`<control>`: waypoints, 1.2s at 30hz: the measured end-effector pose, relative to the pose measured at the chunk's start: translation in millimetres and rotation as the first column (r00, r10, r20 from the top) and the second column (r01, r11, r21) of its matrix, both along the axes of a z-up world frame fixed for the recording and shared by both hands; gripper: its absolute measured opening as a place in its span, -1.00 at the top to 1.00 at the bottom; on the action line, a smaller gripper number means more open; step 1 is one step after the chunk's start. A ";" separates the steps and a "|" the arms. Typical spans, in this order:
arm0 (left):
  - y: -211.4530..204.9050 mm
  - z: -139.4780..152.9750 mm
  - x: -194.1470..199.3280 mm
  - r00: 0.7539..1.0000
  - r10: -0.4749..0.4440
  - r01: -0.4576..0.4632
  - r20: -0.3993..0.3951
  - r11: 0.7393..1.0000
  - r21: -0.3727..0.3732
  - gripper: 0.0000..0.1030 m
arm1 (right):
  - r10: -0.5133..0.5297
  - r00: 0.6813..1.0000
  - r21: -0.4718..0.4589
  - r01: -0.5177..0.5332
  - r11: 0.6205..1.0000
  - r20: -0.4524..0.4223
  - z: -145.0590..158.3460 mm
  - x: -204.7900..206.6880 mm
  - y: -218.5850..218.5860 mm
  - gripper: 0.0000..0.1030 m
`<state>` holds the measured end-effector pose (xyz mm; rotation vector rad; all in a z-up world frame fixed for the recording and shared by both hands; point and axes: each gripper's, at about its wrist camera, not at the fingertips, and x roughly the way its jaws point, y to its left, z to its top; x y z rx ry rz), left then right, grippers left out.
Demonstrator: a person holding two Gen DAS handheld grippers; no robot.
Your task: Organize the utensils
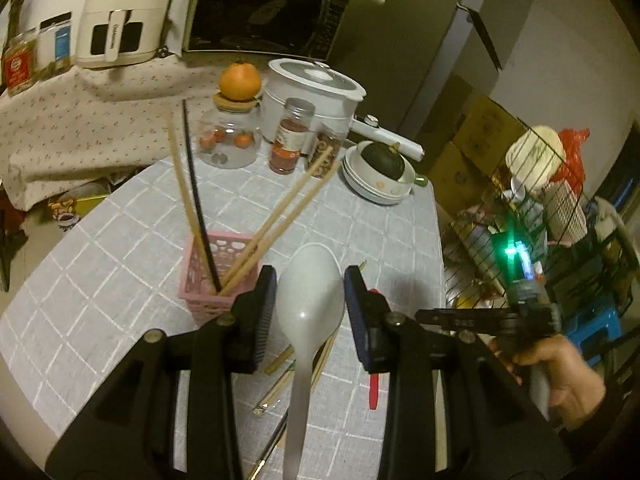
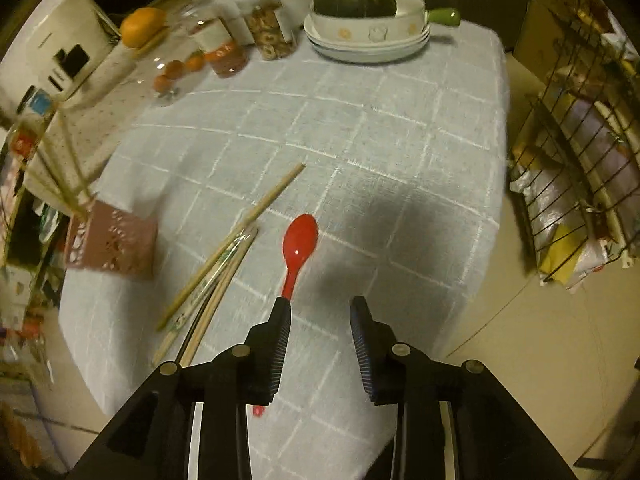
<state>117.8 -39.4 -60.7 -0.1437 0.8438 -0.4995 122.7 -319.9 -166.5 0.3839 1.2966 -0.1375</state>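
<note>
Writing on the jars [image 1: 18, 62] and the white appliance [image 1: 120, 16] at far left is too blurred to read. The pink basket [image 1: 208, 276] on the checked cloth [image 1: 120, 264] holds four chopsticks [image 1: 280, 220]. Just right of it, the left gripper [image 1: 310, 312] stands wide around the white spoon [image 1: 310, 300]; whether its pads touch cannot be told. More chopsticks [image 2: 224, 260] lie loose beside the red spoon [image 2: 298, 248]. The right gripper [image 2: 320, 344] hangs spread and empty above the spoon's handle.

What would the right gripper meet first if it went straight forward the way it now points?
Probably only the tablecloth. The right gripper is open, and nothing lies between its fingers. The red spoon lies just left of that line, beside the left finger, so it might be grazed; depth is hard to judge here.
</note>
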 end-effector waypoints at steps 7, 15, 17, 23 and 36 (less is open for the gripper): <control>17.4 0.8 5.2 1.000 0.025 -0.026 -0.009 0.999 -0.039 0.28 | -0.021 0.998 -0.016 0.020 1.000 -0.051 -30.7 33.5 12.1 0.09; 33.9 0.3 12.5 0.998 0.061 -0.062 -0.004 0.997 -0.047 0.28 | 0.029 0.997 -0.140 -0.039 0.989 -0.076 -55.8 49.5 33.8 0.51; 39.0 -0.2 15.0 0.997 0.077 -0.077 -0.004 0.996 -0.050 0.28 | 0.043 0.997 -0.157 -0.053 0.986 -0.068 -55.8 48.8 37.7 0.54; 47.2 2.9 24.4 0.990 0.139 -0.137 0.026 0.988 -0.075 0.28 | 0.022 1.000 -0.129 -0.024 0.991 -0.017 -41.9 35.2 28.1 0.57; 48.6 16.2 49.3 0.951 0.271 -0.249 0.149 0.957 -0.151 0.28 | 0.049 0.957 -0.067 -0.031 0.997 0.287 64.1 2.7 42.9 0.57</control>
